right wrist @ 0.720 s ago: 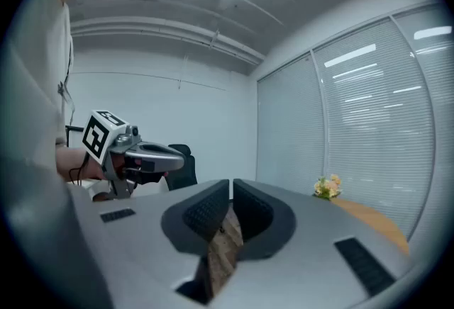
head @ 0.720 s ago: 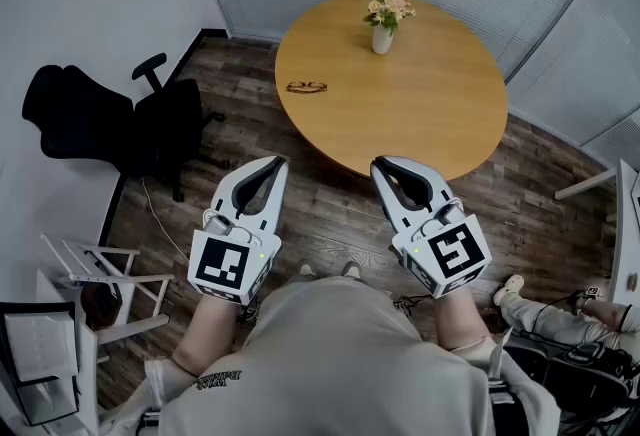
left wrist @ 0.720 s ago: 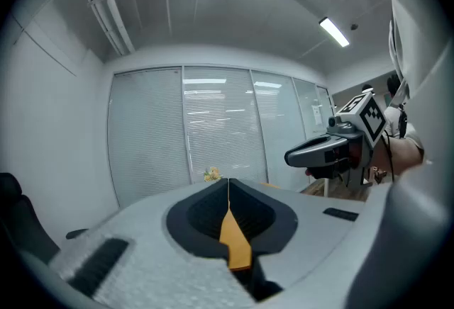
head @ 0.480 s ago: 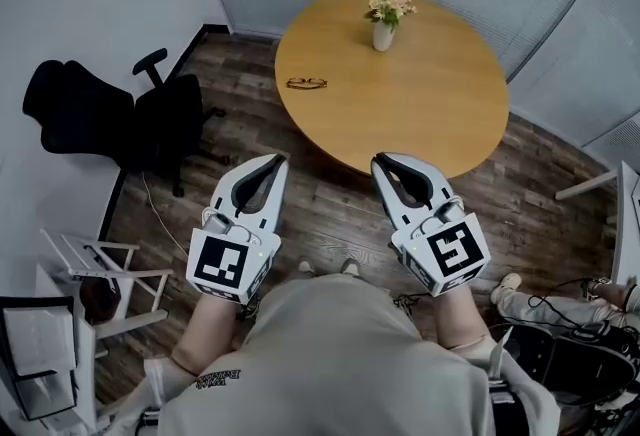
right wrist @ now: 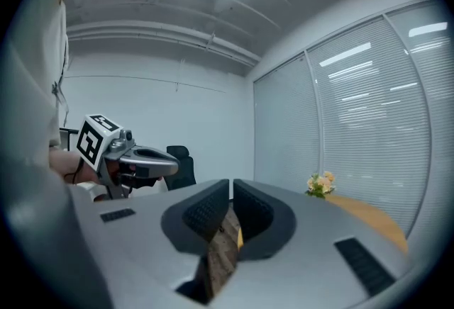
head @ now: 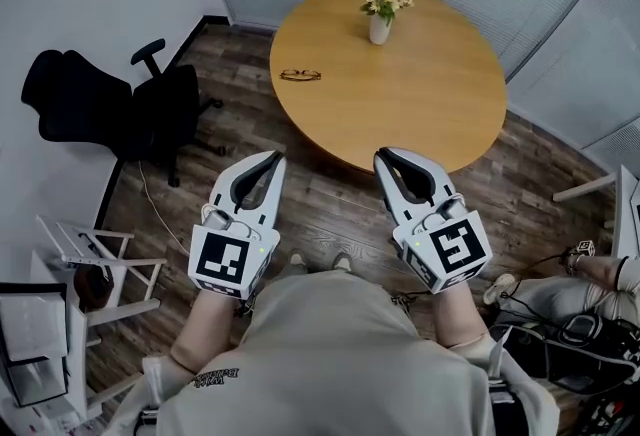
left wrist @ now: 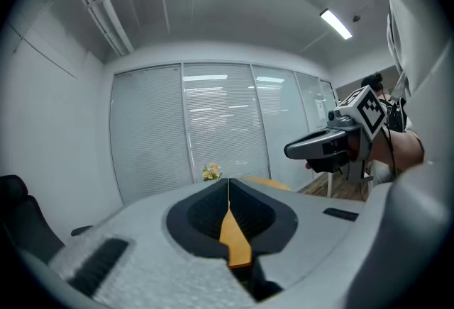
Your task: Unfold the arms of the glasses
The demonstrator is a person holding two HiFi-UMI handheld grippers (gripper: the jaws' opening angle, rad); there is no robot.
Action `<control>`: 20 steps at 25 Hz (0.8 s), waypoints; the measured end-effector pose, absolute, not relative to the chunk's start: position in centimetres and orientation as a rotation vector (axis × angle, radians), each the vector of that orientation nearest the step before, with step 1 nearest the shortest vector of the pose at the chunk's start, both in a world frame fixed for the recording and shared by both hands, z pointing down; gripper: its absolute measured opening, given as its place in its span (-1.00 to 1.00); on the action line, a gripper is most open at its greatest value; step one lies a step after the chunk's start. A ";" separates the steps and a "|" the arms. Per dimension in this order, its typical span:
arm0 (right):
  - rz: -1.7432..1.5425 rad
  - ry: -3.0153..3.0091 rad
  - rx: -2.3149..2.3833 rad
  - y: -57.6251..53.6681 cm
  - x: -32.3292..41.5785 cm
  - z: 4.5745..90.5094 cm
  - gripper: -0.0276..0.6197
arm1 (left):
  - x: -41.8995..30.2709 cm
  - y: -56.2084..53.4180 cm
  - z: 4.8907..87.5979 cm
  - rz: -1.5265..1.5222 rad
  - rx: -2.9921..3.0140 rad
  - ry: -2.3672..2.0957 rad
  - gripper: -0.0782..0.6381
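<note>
Here, one round wooden tabletop [head: 420,114], one black office chair [head: 105,114], two tools, namely the left tool [head: 274,158] and the right tool [head: 384,156], one vase of flowers [head: 380,16] and one pair of glasses [head: 300,75]. Both tools hang side by side over the wooden floor [head: 320,214], short of the tabletop, each clenched on nothing, jaws together. The glasses lie near the tabletop's left edge, well apart from both tools, beyond them and nearer the left one.

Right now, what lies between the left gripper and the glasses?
Nothing but wood floor and bare table separates the left gripper from the glasses, seen in the head view.
</note>
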State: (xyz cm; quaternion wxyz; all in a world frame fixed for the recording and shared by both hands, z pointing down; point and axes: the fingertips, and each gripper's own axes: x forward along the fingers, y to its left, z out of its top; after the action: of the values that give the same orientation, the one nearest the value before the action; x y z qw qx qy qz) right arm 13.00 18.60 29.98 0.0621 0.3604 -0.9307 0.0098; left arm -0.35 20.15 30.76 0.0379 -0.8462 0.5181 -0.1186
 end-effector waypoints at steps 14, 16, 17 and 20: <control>0.020 -2.843 1.014 18.3 16.4 31.7 -0.79 | 3.2 19.9 31.2 -0.402 -2.528 1.627 -0.71; 0.027 -2.852 1.017 18.2 16.6 31.8 -0.79 | 3.5 19.9 31.3 -0.407 -2.533 1.625 -0.71; 0.031 -2.860 1.014 18.1 16.5 31.8 -0.79 | 3.5 19.9 31.2 -0.413 -2.531 1.631 -0.71; 0.027 -2.883 0.997 17.6 16.7 31.6 -0.79 | 3.7 19.7 31.1 -0.424 -2.519 1.652 -0.71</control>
State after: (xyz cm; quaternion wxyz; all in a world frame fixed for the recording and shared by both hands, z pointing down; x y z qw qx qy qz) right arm 16.65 17.64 31.59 0.0454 0.3265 -0.9441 0.0089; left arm 3.71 19.68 31.08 0.0495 -0.8271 0.5423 -0.1393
